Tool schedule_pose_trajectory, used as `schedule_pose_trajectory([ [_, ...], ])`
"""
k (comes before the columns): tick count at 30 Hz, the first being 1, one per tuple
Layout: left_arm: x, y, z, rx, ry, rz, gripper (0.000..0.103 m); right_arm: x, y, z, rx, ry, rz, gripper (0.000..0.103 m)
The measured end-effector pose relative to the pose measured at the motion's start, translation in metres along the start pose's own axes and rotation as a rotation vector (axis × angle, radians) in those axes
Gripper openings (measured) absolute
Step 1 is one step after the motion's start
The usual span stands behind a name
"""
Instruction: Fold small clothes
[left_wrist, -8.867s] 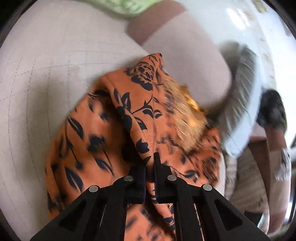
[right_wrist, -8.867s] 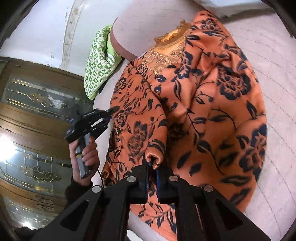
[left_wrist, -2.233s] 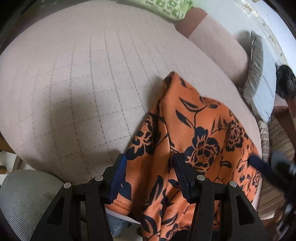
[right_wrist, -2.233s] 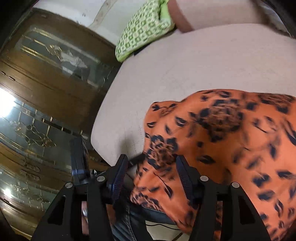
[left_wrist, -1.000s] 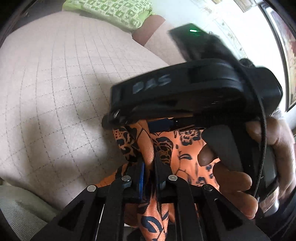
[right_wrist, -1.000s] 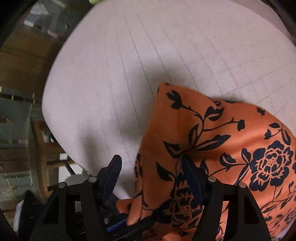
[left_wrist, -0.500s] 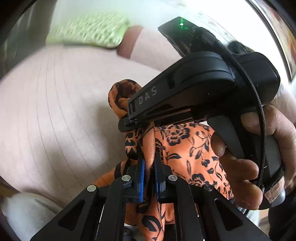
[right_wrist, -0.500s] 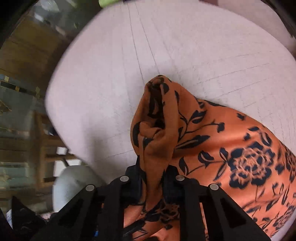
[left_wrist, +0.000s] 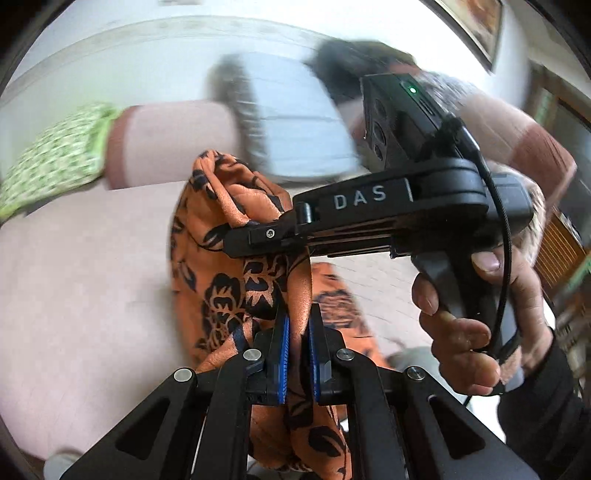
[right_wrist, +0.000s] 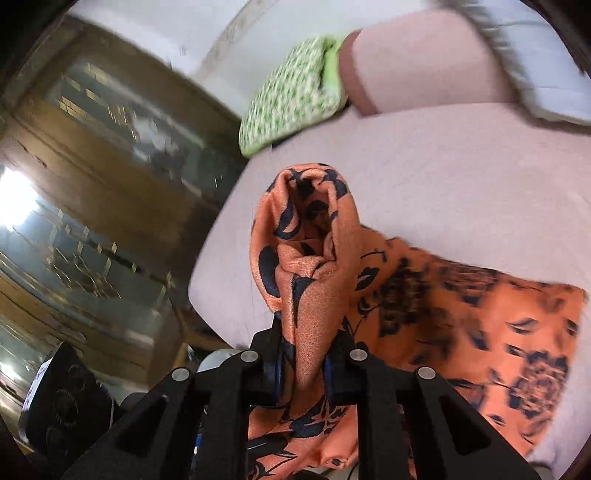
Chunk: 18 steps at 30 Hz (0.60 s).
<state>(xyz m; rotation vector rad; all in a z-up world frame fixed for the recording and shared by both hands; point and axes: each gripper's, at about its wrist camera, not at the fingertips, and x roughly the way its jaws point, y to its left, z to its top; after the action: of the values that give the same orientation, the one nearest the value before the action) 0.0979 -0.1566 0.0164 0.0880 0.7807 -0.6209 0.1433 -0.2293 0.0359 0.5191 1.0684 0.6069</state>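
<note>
An orange garment with dark blue flowers (left_wrist: 221, 266) hangs bunched above the pale pink bed (left_wrist: 85, 266). My left gripper (left_wrist: 297, 332) is shut on a fold of it. My right gripper (right_wrist: 304, 343) is shut on a bunched edge of the same garment (right_wrist: 306, 258), and the rest (right_wrist: 480, 325) trails over the bed (right_wrist: 461, 184). In the left wrist view the right gripper's black body (left_wrist: 369, 214), held in a hand, crosses just above my left fingers and pinches the cloth next to them.
A green patterned pillow (right_wrist: 291, 96) lies at the bed's far end, also in the left wrist view (left_wrist: 51, 155). A grey-white pillow (left_wrist: 295, 118) leans on the pink headboard (right_wrist: 424, 62). A wooden glass-fronted cabinet (right_wrist: 92, 184) stands left of the bed.
Both grippers closed on the garment's near edge, side by side, and have lifted it up off the bed. The cloth now hangs bunched between them.
</note>
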Motion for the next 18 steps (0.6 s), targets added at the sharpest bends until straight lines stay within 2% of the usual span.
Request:
schedule_pose_trajectory([
  [4, 0.055, -0.051, 0.008, 0.099, 0.099, -0.020, 0.007, -0.049, -0.061, -0.025, 0.080, -0.082, 0.045, 0.016],
  [8, 0.117, -0.078, 0.011, 0.123, 0.147, -0.053, 0.007, -0.059, -0.121, -0.042, 0.195, -0.127, 0.068, 0.016],
  [13, 0.180, -0.083, 0.001, 0.100, 0.245, -0.104, 0.010, -0.047, -0.197, -0.062, 0.353, -0.134, 0.066, 0.016],
  [15, 0.203, -0.072, 0.002, 0.071, 0.280, -0.117, 0.012, -0.038, -0.208, -0.069, 0.380, -0.129, 0.055, 0.024],
  [18, 0.215, -0.055, 0.006, -0.041, 0.338, -0.214, 0.017, -0.023, -0.224, -0.072, 0.405, -0.120, 0.018, 0.031],
])
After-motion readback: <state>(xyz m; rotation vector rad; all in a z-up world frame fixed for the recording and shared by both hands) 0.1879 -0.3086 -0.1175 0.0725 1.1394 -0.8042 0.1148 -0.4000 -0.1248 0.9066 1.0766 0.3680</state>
